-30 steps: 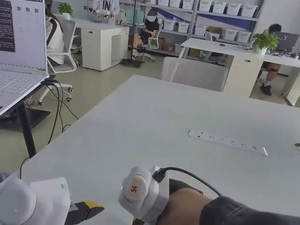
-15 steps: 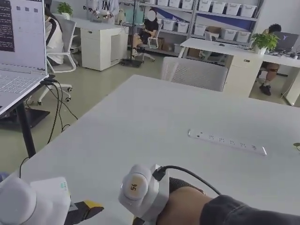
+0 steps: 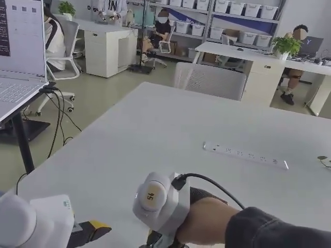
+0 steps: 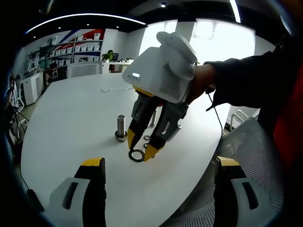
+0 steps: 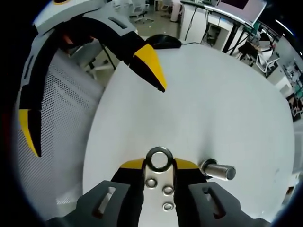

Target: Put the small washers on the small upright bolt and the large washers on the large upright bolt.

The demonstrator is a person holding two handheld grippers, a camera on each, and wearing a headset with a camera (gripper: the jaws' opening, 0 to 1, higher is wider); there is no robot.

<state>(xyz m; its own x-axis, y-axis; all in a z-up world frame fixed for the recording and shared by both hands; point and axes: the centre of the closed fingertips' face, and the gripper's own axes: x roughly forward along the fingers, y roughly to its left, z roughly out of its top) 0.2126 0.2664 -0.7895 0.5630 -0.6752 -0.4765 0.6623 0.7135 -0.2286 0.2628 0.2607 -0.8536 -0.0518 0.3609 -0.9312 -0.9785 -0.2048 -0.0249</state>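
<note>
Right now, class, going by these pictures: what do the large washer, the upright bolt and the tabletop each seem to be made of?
The large washer looks like bare metal, probably steel: grey with bright glints on its ring. The upright bolt looks like the same grey metal, with a duller sheen. The tabletop is smooth, matte white, possibly laminate; its core cannot be told.

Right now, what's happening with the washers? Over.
Left tool open, empty. Right tool pinching big washer on table. Big bolt close beside, nothing blocking.
</note>
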